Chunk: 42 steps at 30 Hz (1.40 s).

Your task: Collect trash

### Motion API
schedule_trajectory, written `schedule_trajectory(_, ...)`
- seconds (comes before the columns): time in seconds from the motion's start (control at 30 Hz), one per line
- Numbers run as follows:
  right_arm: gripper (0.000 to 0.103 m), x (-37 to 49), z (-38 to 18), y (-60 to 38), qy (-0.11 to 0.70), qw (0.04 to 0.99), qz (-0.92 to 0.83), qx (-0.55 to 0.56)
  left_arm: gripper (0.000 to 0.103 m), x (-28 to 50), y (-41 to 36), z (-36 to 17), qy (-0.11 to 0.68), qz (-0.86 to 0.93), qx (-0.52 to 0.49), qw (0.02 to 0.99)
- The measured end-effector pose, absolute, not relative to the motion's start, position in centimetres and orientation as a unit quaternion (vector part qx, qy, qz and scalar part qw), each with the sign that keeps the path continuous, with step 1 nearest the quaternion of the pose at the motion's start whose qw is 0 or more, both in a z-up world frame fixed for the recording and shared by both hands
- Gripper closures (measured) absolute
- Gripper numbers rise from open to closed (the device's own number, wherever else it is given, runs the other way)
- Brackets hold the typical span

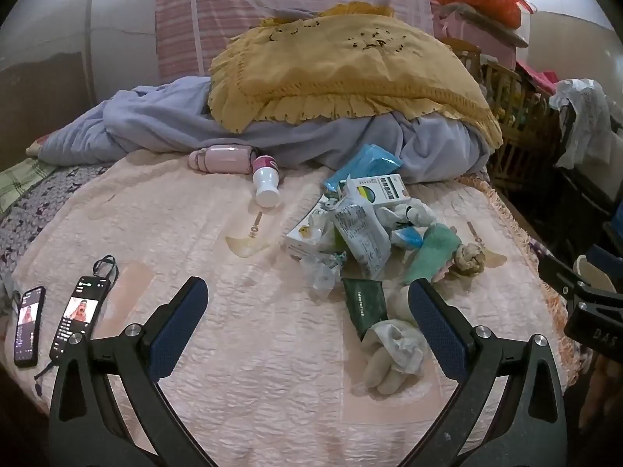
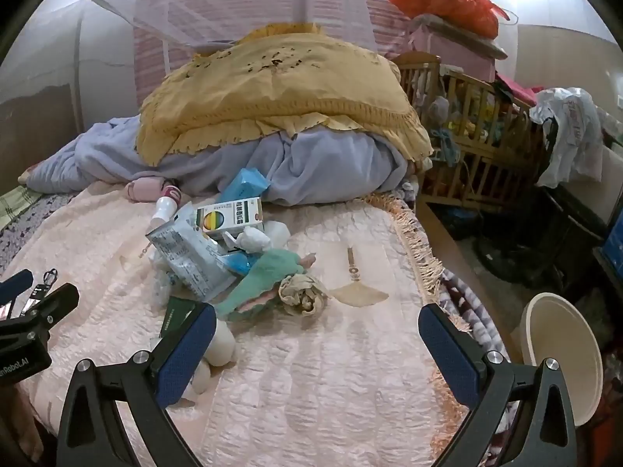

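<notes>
A heap of trash lies on the pink bedspread (image 1: pixel 233 350): a medicine box (image 1: pixel 379 190) (image 2: pixel 229 216), a printed foil pouch (image 1: pixel 362 233) (image 2: pixel 190 260), a blue wrapper (image 1: pixel 366 165) (image 2: pixel 245 183), a green cloth piece (image 1: pixel 432 253) (image 2: pixel 268 276), a crumpled brown wad (image 1: pixel 469 258) (image 2: pixel 301 294), a dark green packet (image 1: pixel 364 305) and crumpled white tissue (image 1: pixel 393 354). My left gripper (image 1: pixel 307 295) hangs open above the bedspread, just in front of the heap. My right gripper (image 2: pixel 317 323) is open too, to the right of the heap, nothing between its fingers.
A white bottle (image 1: pixel 266 183) and a pink pouch (image 1: pixel 226 158) lie near the blue blanket (image 1: pixel 163 124) under a yellow cover (image 1: pixel 342 70). Two lit phones (image 1: pixel 76 321) rest at the left. A cream bin (image 2: pixel 560 354) stands beside the bed; a wooden crib (image 2: pixel 467 116) behind.
</notes>
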State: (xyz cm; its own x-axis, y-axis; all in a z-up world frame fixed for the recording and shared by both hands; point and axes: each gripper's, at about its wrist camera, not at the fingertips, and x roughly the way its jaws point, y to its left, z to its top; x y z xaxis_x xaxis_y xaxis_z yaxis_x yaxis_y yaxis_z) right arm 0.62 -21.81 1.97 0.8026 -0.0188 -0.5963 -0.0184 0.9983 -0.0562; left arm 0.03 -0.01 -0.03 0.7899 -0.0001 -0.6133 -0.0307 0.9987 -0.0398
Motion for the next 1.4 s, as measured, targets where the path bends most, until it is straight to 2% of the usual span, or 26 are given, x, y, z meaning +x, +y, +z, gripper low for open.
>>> schedule_trajectory(0.67,0.0,1.0,2.0,-22.0,0.317,0.948,0.001,-0.027,0.001,0.3,-0.5,-0.7,0.329,0.012,-0.006,0.944)
schedule_trajectory(0.9,0.0,1.0,2.0,-22.0,0.317,0.948,0.003,-0.026,0.001,0.0,-0.4,-0.7,0.319,-0.002,-0.04,0.947)
schedule_trajectory(1.17,0.0,1.4,2.3,-21.8,0.319,0.947,0.007,-0.025,0.001,0.1,-0.6,-0.7,0.315,0.013,0.005,0.949)
schedule_trajectory(1.4,0.0,1.3,2.4,-21.9,0.317,0.948,0.012,-0.023,0.001,0.1,-0.4,-0.7,0.315,0.01,-0.011,0.949)
